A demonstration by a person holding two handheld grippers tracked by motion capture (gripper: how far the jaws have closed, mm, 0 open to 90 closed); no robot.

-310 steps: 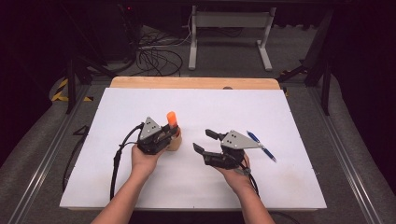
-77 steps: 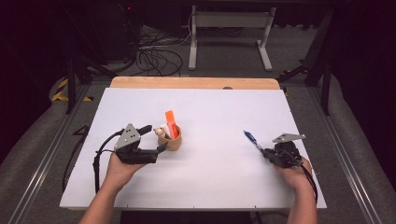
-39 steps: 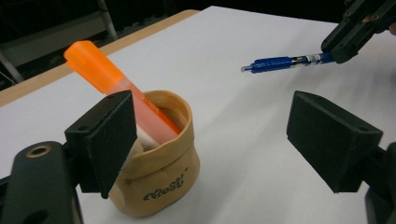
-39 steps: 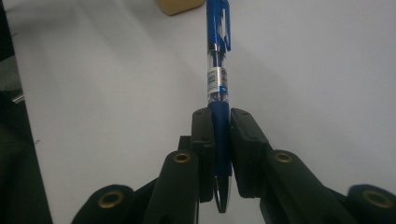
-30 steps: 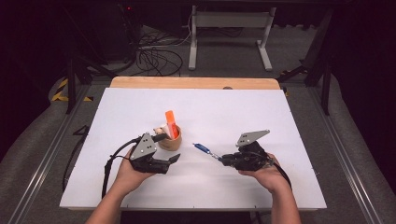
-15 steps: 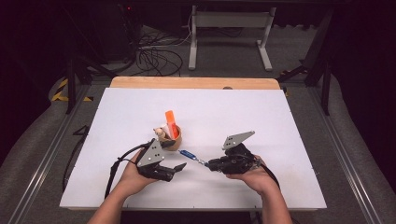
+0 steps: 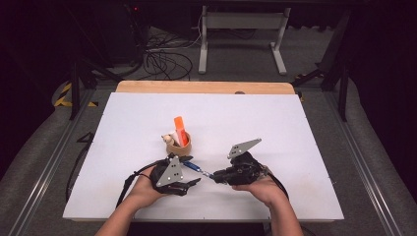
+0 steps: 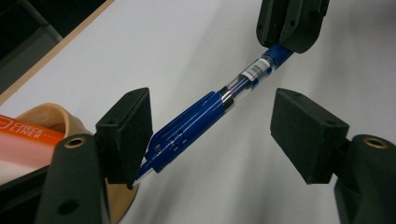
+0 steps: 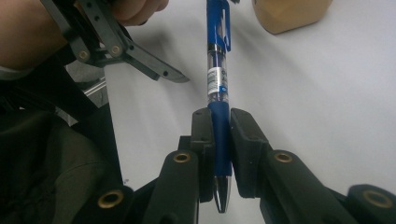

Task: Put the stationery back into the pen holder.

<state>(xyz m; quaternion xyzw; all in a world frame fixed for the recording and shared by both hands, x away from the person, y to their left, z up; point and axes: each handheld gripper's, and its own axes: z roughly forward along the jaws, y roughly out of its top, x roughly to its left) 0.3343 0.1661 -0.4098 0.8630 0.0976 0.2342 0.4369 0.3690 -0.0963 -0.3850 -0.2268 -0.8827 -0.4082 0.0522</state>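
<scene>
Work surface: a white table top (image 7: 295, 128) with a bare wooden strip along its far edge.

Right gripper (image 7: 219, 175): held in the person's right hand (image 7: 265, 187) at the near centre of the table. Its 2 jaws are clamped on the blue grip section of a blue pen (image 9: 218, 70), close to the metal writing tip, which points back toward the gripper body. In the right gripper view the pen runs straight out from the jaws: clear barrel with a printed label first, then the blue upper half with its clip.

Left gripper (image 8: 212, 133): held in the person's left hand (image 7: 142, 189), just left of the right gripper. Its jaws stand wide apart and grasp nothing. In the left gripper view the pen passes diagonally through the gap between the 2 pads; the clip end lies next to the left pad, but contact cannot be confirmed. The right pad is clear of the pen.

Pen position: lifted off the table, bridging the 2 grippers, with its clip end near the base of a tan cup (image 7: 178, 146).

Cup: stands near the table centre, just beyond the left gripper. It holds an orange marker (image 7: 180, 131), leaning, lettered "CHECK LINER" in the left gripper view, and a pale item beside it that is too small to identify.

Beyond the table: loose cables (image 7: 162, 59) on the floor and a grey metal stand (image 7: 241, 29).
</scene>
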